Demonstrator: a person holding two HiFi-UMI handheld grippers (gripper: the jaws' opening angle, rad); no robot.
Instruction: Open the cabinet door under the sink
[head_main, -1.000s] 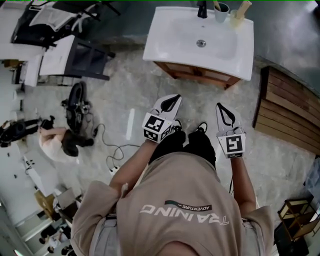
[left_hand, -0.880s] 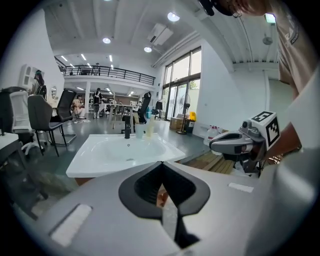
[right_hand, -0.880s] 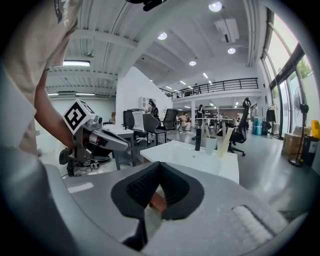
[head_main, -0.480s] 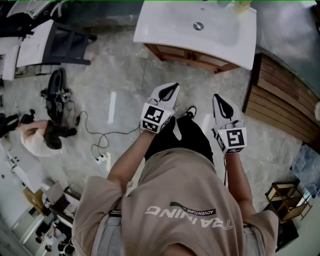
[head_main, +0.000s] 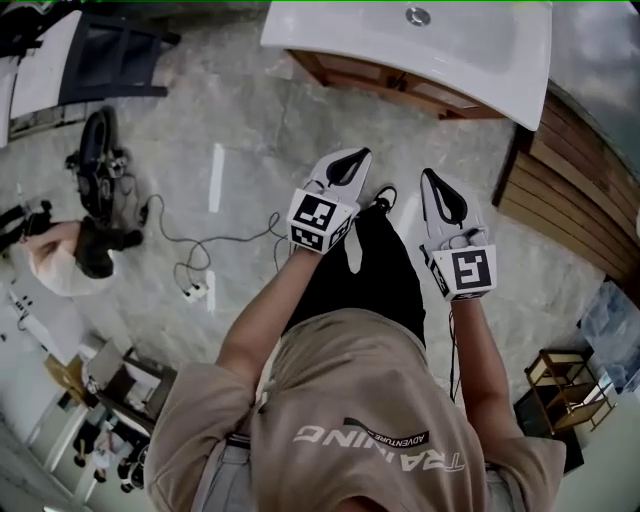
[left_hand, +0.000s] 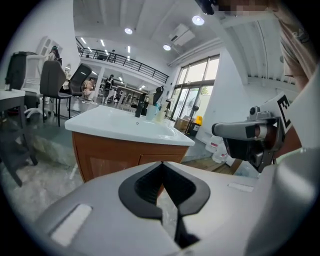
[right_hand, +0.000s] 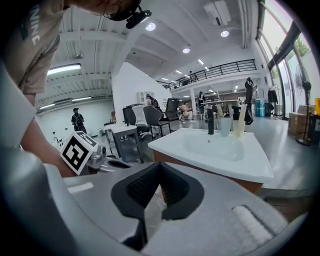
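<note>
One cabinet front (left_hand: 105, 155) face-on in left gripper view, edge-on overhead.

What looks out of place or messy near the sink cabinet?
Nothing on the cabinet itself; its front looks closed and undamaged. The only stray thing is a power strip whose cable snakes loose across the floor, on the head view's left.

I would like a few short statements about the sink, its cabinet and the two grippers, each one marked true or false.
1. The left gripper and right gripper both have their jaws together, holding nothing. True.
2. The left gripper touches the cabinet. False: it hangs in the air, apart from it.
3. A white sink sits on the wooden cabinet. True.
4. The cabinet door stands wide open. False: it is closed.
</note>
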